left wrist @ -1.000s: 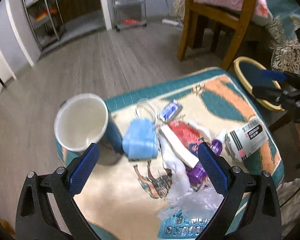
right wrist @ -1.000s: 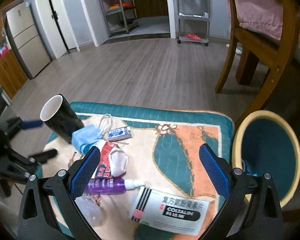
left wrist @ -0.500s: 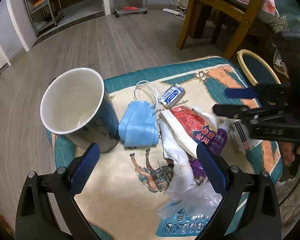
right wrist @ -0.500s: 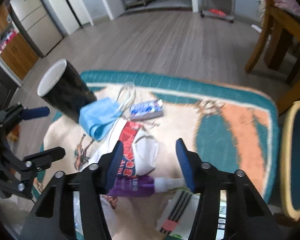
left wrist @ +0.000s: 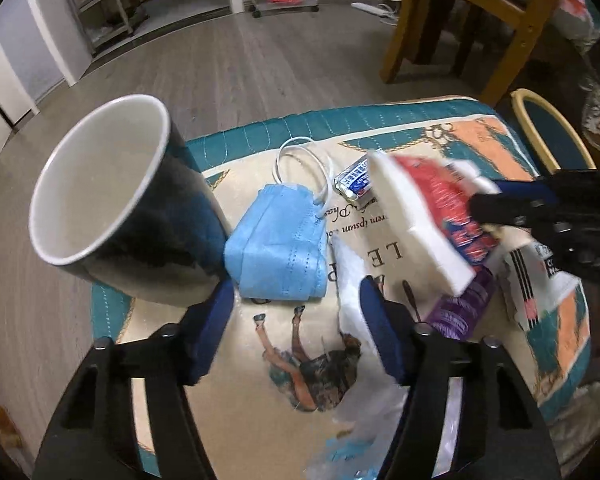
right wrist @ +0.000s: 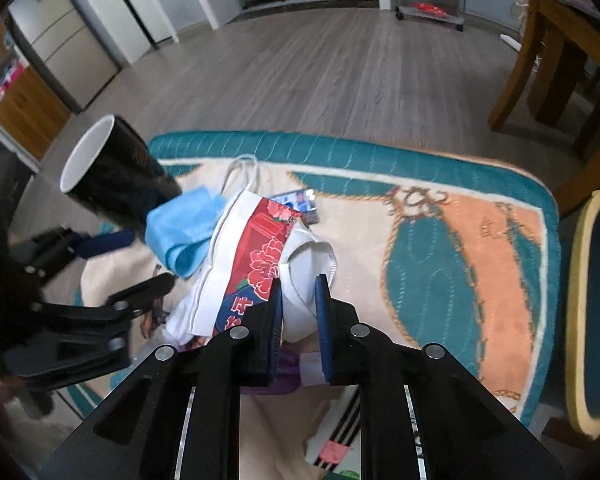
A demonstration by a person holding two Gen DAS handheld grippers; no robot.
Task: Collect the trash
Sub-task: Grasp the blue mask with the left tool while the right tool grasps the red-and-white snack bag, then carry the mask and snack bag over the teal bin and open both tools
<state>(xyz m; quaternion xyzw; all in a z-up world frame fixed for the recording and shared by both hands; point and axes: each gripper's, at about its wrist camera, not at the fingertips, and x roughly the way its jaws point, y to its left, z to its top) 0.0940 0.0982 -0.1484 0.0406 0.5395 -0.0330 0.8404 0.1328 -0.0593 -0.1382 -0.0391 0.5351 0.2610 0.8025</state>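
Near the table's middle, the right hand-held gripper is closing, pinching the white mask beside the red wrapper, while the left hand-held gripper, closing, brackets nothing below the blue mask.

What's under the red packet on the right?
Under the red packet: a purple bottle and crumpled white tissue poke out. The rest beneath it is covered.

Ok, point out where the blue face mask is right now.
In the left wrist view the blue face mask lies centre-left on the mat, beside the black cup.
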